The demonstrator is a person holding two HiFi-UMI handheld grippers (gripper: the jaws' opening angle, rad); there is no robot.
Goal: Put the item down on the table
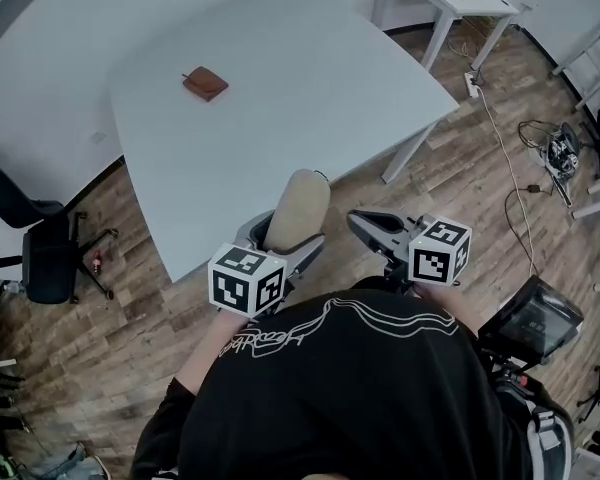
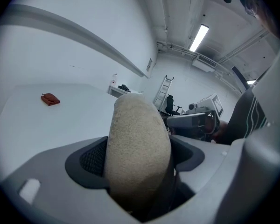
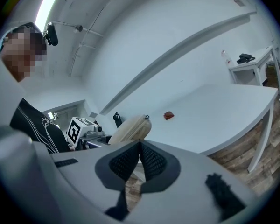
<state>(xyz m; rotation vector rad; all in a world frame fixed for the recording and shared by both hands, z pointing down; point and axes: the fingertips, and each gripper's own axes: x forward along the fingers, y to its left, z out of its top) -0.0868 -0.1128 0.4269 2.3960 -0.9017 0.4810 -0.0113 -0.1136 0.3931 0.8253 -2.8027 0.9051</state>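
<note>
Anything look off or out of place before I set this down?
Nothing stands out. The left claw grips the beige pouch upright by the table; the right claw is shut and empty. A small brown wallet lies flat on the table, well clear.

Found no readable words, numbers or brand names anywhere. Saw only black-and-white square marker patterns, without letters, on the white plastic cube of the left tool and on the matching cube of the right tool. Could not read the white line design on the black shirt as writing.
</note>
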